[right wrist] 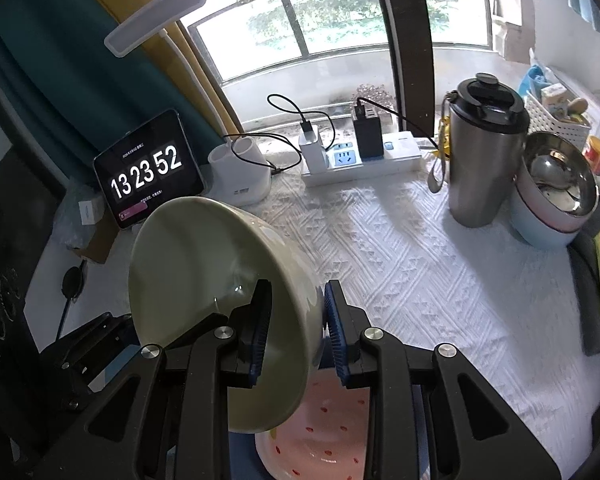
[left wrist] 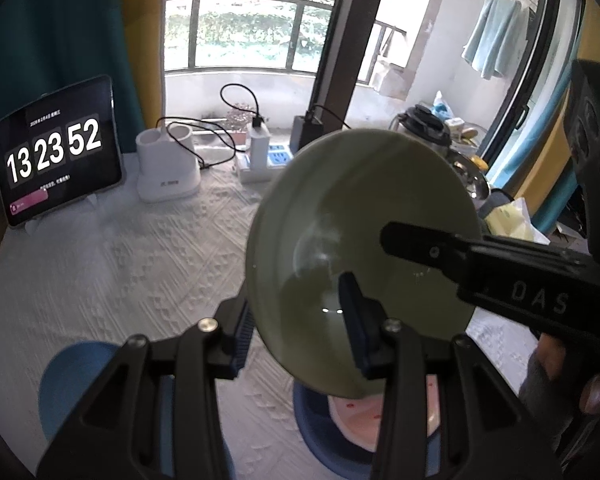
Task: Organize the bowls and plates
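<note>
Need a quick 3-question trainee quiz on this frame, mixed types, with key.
1. True or false: the green bowl is held level, mouth up.
2. Which gripper clamps the bowl's rim? A) left only B) right only C) both
3. Fill in: the pink dish under the bowl has ___ dots.

Key:
1. False. It is tipped on its side.
2. C. The left gripper and the right gripper each have one finger inside the bowl and one outside.
3. Red.
</note>
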`<act>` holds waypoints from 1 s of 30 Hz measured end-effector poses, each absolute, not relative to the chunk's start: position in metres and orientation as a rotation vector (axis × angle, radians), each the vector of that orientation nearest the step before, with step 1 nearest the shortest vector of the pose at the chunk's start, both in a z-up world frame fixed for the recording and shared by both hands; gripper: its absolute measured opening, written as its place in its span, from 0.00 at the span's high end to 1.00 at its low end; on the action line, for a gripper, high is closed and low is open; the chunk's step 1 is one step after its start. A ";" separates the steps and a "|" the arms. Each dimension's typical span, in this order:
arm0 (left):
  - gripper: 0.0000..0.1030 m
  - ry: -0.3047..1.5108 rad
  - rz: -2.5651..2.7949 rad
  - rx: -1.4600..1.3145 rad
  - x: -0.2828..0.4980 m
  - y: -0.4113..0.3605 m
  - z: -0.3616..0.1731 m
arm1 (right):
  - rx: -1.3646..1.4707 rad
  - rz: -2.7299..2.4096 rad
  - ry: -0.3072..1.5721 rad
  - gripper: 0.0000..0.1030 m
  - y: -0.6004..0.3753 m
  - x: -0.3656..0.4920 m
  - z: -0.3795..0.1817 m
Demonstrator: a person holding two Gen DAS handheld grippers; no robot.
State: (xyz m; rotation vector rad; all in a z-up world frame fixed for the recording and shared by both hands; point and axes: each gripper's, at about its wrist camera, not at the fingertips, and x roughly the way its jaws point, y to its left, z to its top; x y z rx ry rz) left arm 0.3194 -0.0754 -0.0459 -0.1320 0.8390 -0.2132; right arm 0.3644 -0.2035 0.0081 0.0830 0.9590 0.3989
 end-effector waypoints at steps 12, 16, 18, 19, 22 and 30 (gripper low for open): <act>0.60 0.844 -0.241 -0.114 0.301 -0.093 -0.051 | 0.091 0.375 0.954 0.72 -0.223 0.339 0.005; 0.60 0.848 -0.249 -0.108 0.296 -0.098 -0.054 | 0.093 0.366 0.955 0.72 -0.229 0.333 0.003; 0.60 0.852 -0.254 -0.106 0.294 -0.101 -0.055 | 0.093 0.363 0.957 0.72 -0.232 0.331 0.001; 0.60 0.854 -0.257 -0.103 0.293 -0.102 -0.056 | 0.094 0.359 0.959 0.72 -0.234 0.330 0.000; 0.60 0.860 -0.267 -0.097 0.289 -0.107 -0.060 | 0.097 0.351 0.962 0.72 -0.239 0.326 -0.003; 0.60 0.893 -0.282 -0.083 0.283 -0.117 -0.075 | 0.106 0.328 0.989 0.72 -0.250 0.316 -0.020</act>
